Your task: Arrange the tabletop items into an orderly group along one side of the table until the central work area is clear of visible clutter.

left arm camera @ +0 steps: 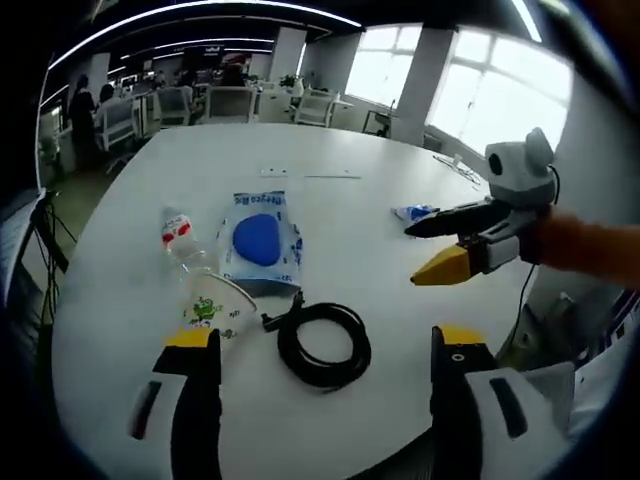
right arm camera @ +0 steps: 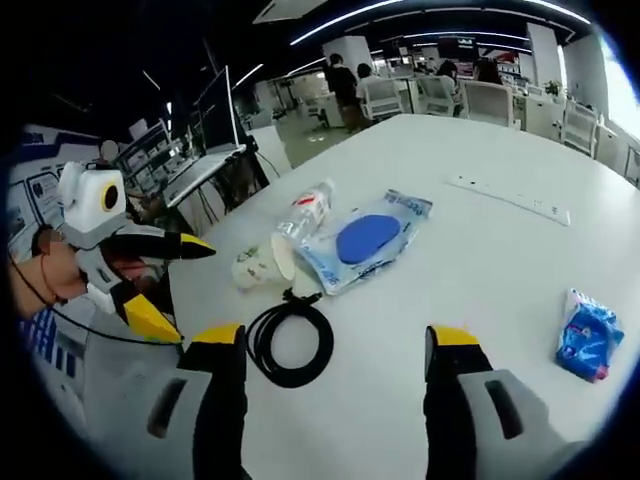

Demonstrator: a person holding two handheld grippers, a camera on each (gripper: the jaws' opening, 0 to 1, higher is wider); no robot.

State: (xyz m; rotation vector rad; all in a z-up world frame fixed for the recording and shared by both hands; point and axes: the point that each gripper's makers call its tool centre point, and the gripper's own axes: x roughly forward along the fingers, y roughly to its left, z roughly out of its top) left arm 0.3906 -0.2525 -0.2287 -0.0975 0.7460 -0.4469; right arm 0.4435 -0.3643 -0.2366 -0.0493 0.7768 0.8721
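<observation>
You're seeing coiled black cable (left arm camera: 324, 344) lying flat near table edge. Paper cup (left arm camera: 214, 306) lying on side just beside it, touching clear bottle (left arm camera: 180, 238), also lying down. Blue-disc packet (left arm camera: 260, 240) lying flat beside bottle. Small blue wrapper (right arm camera: 590, 336) sitting well apart.

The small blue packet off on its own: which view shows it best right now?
The right gripper view: the small blue packet lies unobstructed on the white table, its crinkled wrapper plain. In the left gripper view the small blue packet is farther off and partly hidden behind the right gripper.
</observation>
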